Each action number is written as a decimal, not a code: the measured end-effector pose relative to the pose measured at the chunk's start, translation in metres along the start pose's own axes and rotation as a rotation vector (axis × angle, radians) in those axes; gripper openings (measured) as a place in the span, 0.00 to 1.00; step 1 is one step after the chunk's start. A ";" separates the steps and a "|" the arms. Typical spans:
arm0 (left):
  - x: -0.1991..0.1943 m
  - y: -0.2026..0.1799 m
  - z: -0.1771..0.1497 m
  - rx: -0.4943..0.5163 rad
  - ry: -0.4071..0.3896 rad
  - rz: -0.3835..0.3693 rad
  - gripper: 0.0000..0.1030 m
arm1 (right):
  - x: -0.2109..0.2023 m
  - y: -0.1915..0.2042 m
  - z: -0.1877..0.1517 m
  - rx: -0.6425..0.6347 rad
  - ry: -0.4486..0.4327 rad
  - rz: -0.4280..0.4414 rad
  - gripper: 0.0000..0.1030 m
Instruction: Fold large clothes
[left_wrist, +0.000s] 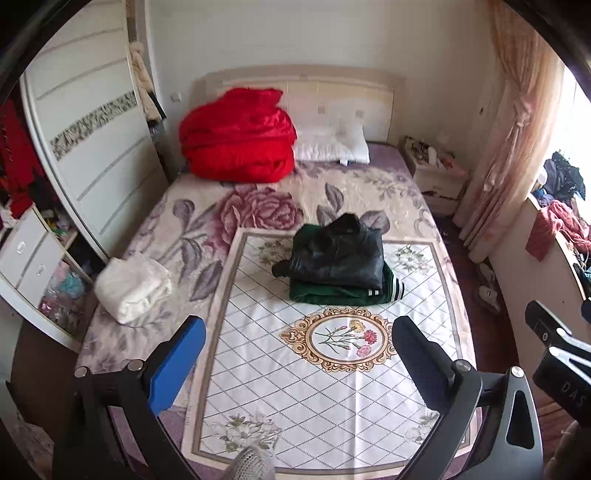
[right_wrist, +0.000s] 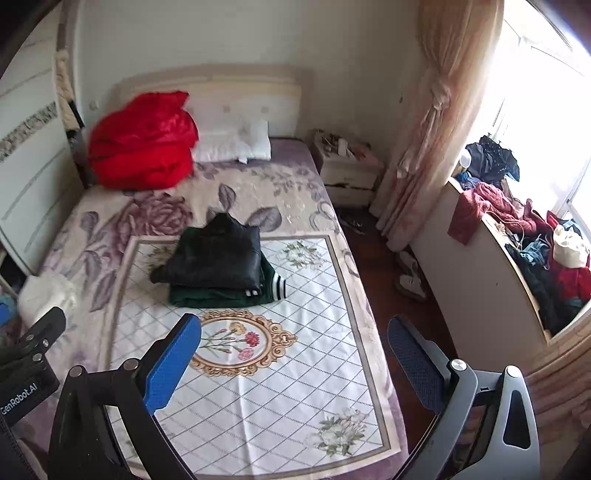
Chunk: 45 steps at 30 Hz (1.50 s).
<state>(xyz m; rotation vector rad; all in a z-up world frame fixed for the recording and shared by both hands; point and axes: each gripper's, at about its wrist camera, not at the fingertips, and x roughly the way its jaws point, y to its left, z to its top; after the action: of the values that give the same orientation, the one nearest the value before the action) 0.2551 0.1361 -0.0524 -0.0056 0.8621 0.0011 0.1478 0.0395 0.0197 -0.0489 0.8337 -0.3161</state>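
Bedroom light falls across the bed (left_wrist: 177, 221), its white diamond-patterned cloth (left_wrist: 295, 387) spread beneath both tools. Left tool (left_wrist: 297, 339) and right tool (right_wrist: 293, 341) hang released above it, fingers spread and empty. Ahead of them a folded black jacket (left_wrist: 338, 254) rests upon a folded green garment (left_wrist: 343, 291).

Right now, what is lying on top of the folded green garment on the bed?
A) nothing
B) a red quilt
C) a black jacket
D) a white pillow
C: the folded black jacket rests directly on the green garment, whose striped cuff sticks out at one side.
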 end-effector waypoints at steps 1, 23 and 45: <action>-0.011 0.001 -0.001 0.001 -0.010 0.001 1.00 | -0.014 -0.006 0.000 0.000 -0.012 0.004 0.99; -0.130 0.005 -0.011 -0.011 -0.033 0.024 1.00 | -0.171 -0.048 0.005 -0.035 -0.088 0.056 0.99; -0.151 0.012 -0.012 -0.005 -0.082 0.026 1.00 | -0.181 -0.057 0.014 -0.023 -0.116 0.097 1.00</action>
<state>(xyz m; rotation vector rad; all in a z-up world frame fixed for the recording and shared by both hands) 0.1474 0.1481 0.0542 0.0012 0.7798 0.0276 0.0296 0.0376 0.1690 -0.0480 0.7223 -0.2107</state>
